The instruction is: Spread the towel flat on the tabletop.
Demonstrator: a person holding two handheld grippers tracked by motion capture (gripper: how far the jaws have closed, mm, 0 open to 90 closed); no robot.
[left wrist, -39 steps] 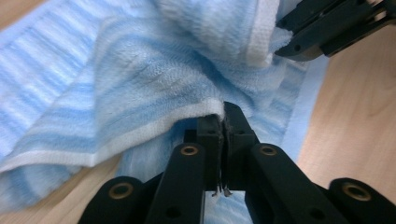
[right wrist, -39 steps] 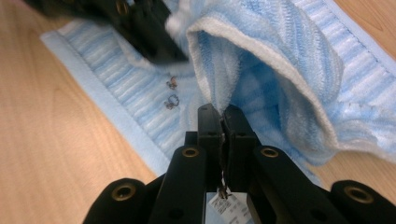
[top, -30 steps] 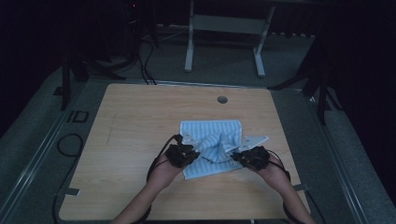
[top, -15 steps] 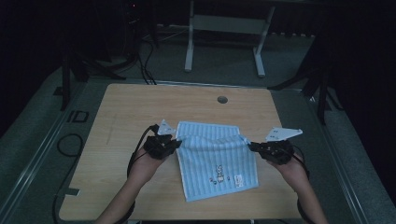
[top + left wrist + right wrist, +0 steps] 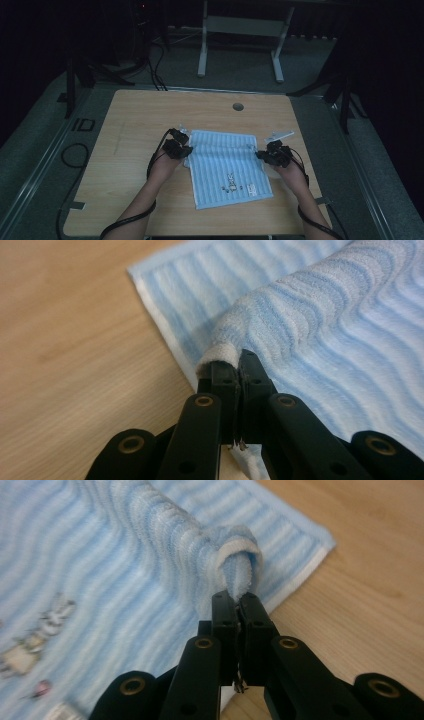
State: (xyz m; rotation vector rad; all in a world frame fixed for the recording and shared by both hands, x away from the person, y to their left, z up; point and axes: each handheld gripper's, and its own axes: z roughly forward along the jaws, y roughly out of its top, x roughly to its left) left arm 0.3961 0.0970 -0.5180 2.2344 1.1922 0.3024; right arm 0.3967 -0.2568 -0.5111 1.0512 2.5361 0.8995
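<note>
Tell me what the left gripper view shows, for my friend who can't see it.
The left gripper is shut, its black jaws pinching the edge of a blue striped towel. The towel lies on a wooden table.

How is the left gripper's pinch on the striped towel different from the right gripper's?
The left gripper pinches the towel at its left edge; the right gripper pinches the right edge. In the left gripper view only a small white hem shows above the jaws; in the right gripper view the cloth curls into a thicker roll. Both are shut on it.
</note>
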